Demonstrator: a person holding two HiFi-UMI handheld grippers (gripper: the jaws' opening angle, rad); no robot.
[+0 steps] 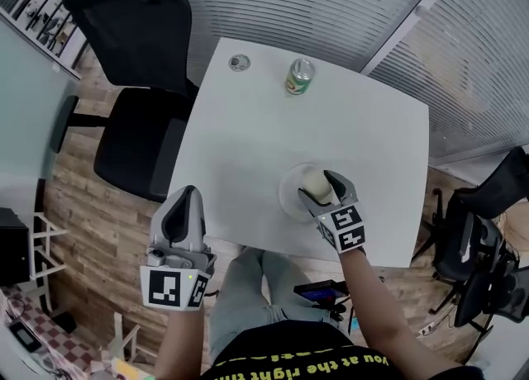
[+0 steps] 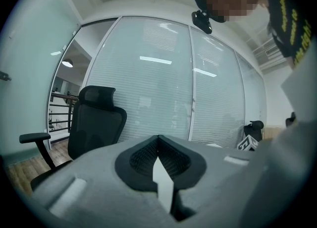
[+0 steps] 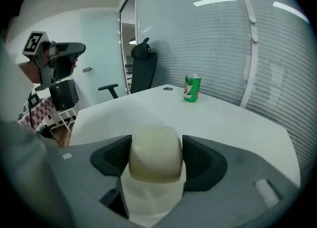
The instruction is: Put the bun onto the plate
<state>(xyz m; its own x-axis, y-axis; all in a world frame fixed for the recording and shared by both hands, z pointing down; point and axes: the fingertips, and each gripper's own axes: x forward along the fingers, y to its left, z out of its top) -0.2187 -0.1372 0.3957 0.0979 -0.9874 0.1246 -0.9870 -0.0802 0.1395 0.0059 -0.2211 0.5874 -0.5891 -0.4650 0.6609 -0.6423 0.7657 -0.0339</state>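
Note:
A pale, rounded bun sits squeezed between the jaws of my right gripper, which is shut on it. The bun hangs just over a round white plate near the front edge of the white table; whether it touches the plate I cannot tell. A white patch of the plate shows under the bun. My left gripper is held off the table's front left edge, jaws together and empty. It also shows raised in the right gripper view.
A green drink can stands at the table's far side, with a small round metal disc to its left. A black office chair stands left of the table. Glass walls with blinds lie behind.

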